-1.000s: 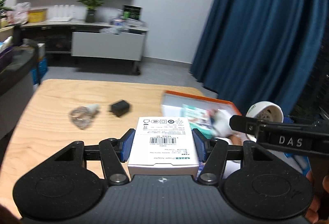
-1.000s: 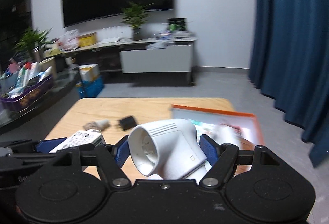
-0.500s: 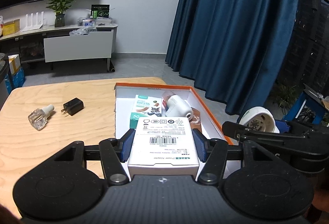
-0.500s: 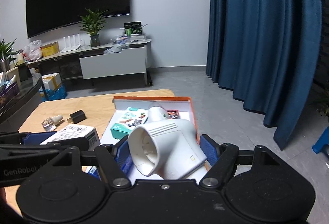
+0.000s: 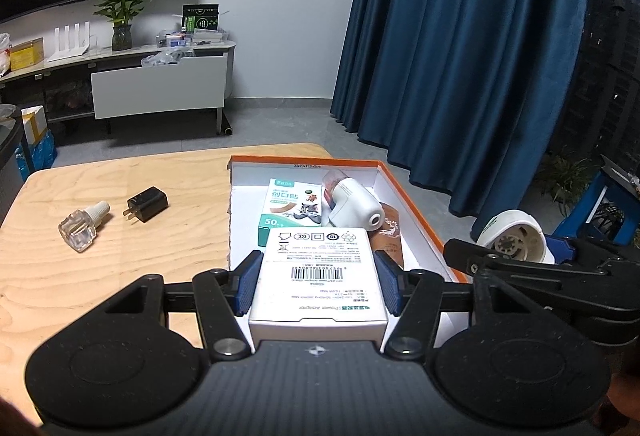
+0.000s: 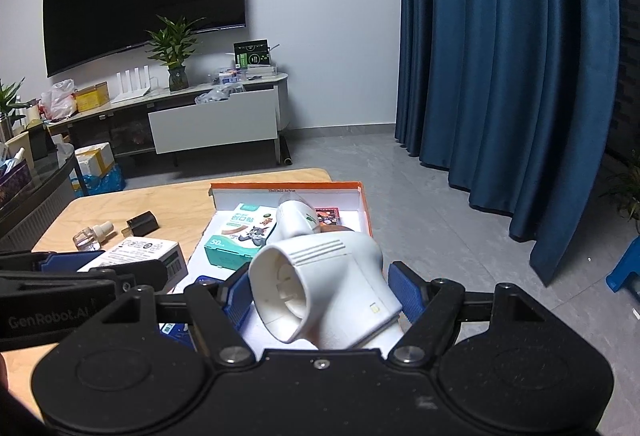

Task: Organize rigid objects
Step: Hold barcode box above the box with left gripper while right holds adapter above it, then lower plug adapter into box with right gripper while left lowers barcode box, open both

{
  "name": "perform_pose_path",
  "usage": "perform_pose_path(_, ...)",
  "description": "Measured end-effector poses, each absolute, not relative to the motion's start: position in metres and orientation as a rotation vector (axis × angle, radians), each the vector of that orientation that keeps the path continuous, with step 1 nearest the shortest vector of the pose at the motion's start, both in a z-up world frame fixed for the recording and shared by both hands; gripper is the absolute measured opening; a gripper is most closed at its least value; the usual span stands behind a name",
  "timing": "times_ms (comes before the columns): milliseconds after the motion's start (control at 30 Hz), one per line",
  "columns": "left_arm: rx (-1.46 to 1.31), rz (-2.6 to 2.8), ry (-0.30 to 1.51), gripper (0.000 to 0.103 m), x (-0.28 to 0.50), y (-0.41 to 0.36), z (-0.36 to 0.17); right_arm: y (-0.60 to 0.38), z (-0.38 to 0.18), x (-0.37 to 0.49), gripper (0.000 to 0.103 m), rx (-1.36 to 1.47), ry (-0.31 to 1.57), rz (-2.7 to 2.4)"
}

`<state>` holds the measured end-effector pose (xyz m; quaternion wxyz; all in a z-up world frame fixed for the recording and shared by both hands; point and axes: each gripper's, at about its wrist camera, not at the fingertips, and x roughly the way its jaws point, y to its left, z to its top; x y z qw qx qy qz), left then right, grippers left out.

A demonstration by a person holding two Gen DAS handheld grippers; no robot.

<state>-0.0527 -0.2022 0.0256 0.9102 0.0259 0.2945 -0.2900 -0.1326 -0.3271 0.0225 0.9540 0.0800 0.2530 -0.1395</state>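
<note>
Both grippers have swung toward the curtain side since a second ago, so the orange-rimmed tray [image 5: 416, 211] that sat blurred at the edge of view now lies straight ahead of them. Left gripper [image 5: 318, 282] clasps a white power adapter box [image 5: 318, 276] by its two long sides, barcode label up, held over the near end of the tray. Right gripper [image 6: 320, 290] grips a white hair-dryer-shaped device [image 6: 320, 288] across its body, its round open mouth facing left; in the left view it sits off to the right beyond the tray's orange edge. Inside the tray lie a teal and white bandage box [image 5: 290, 209], a second white device [image 5: 352, 205] just beside it, and a brown packet [image 5: 390, 236] partly hidden behind the held box. On the wooden table [image 5: 120, 236] to the left, well apart from the tray, rest a black plug adapter [image 5: 146, 203] and a clear glass bottle [image 5: 84, 232] lying on its side. Dark blue curtains [image 5: 460, 55] hang behind.
</note>
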Motion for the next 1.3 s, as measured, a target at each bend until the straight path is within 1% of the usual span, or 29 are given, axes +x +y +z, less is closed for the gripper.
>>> perform_pose_path(900,0.053,-0.598,0.626,0.060,-0.051,-0.205,0.021,-0.328,0.016,-0.124,0.086,0.174,0.549,-0.269)
perform_pose_path(1300,0.051,-0.591,0.643,0.060,-0.045,-0.204,0.015,-0.330,0.002,-0.114,0.086,0.193,0.595,-0.259)
